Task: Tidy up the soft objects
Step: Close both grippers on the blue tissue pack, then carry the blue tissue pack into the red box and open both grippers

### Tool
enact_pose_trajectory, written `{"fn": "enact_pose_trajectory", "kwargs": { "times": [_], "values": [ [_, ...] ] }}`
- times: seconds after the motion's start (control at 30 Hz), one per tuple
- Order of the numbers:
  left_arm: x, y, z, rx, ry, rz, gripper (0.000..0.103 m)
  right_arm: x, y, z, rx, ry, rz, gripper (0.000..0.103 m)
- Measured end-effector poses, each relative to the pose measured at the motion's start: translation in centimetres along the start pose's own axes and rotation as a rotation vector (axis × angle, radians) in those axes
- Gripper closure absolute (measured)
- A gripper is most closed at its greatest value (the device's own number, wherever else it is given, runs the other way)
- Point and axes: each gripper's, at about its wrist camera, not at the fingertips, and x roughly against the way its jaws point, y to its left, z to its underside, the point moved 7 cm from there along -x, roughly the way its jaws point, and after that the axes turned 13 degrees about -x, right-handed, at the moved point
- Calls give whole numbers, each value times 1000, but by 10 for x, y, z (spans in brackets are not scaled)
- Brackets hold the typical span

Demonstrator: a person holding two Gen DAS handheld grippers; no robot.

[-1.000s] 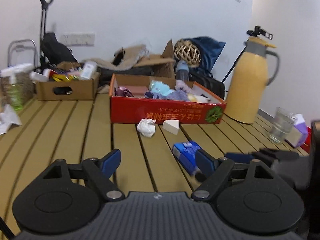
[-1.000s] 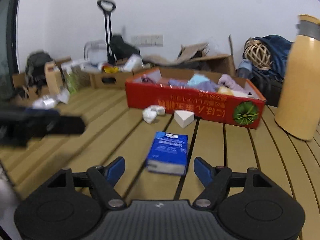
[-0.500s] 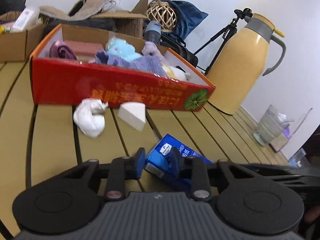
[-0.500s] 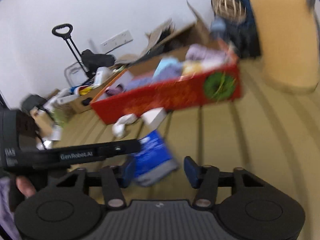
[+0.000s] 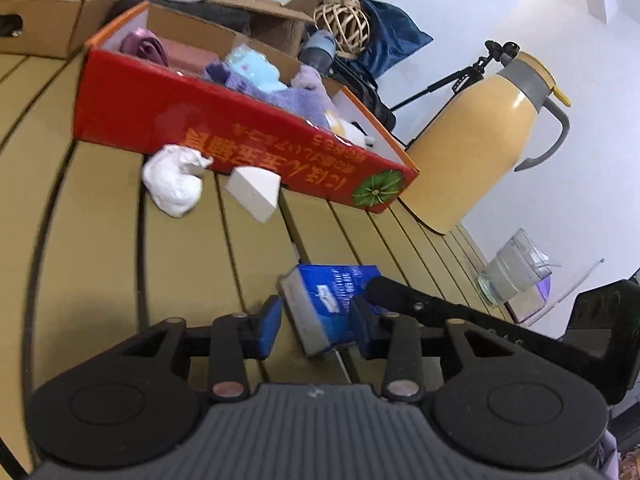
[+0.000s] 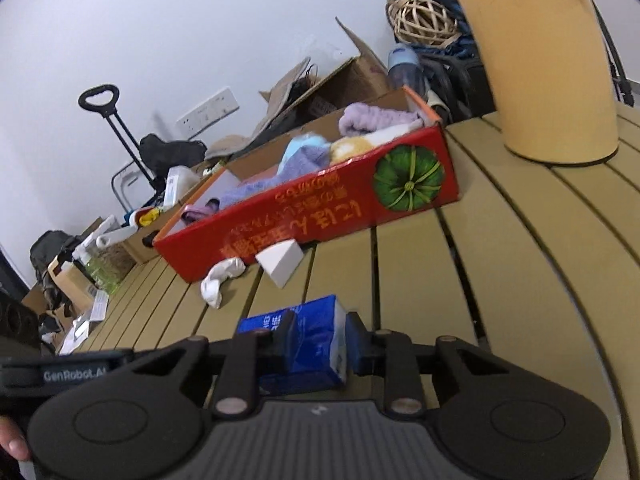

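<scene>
We have the right hand-held gripper [image 6: 316,342] clamped on the blue tissue pack [image 6: 304,340] on the counter [image 6: 460,280], left hand-held gripper [image 5: 316,324] loosely straddling it, seemingly bound for the red box [image 6: 320,216].

From the red box [image 6: 304,216], I see bare table [image 6: 500,280] along the right half of its front wall, open for a pass toward me. Against the left half of that wall sit a white sock [image 6: 218,280] and a white wedge [image 6: 280,265], and nearer me the blue tissue pack [image 6: 304,336] blocks the middle slat. Right of the box, the yellow thermos [image 6: 544,60] stands close to its corner.
</scene>
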Motion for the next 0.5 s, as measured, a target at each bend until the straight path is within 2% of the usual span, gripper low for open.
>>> {"fn": "enact_pose_trajectory", "kwargs": {
  "times": [0.03, 0.3, 0.37, 0.5],
  "values": [
    [-3, -1, 0, 8, -1, 8, 71, 1, -1, 0, -2, -1, -2, 77],
    [7, -3, -1, -7, -60, -12, 82, 12, 2, -3, -27, 7, -13, 82],
    [20, -2, -13, -10, -105, -10, 82, 16, 11, -10, -30, 3, -38, 82],
    [42, 11, -60, -24, -218, -23, 82, 12, 56, -48, 76, -46, -102, 82]
  ]
}}
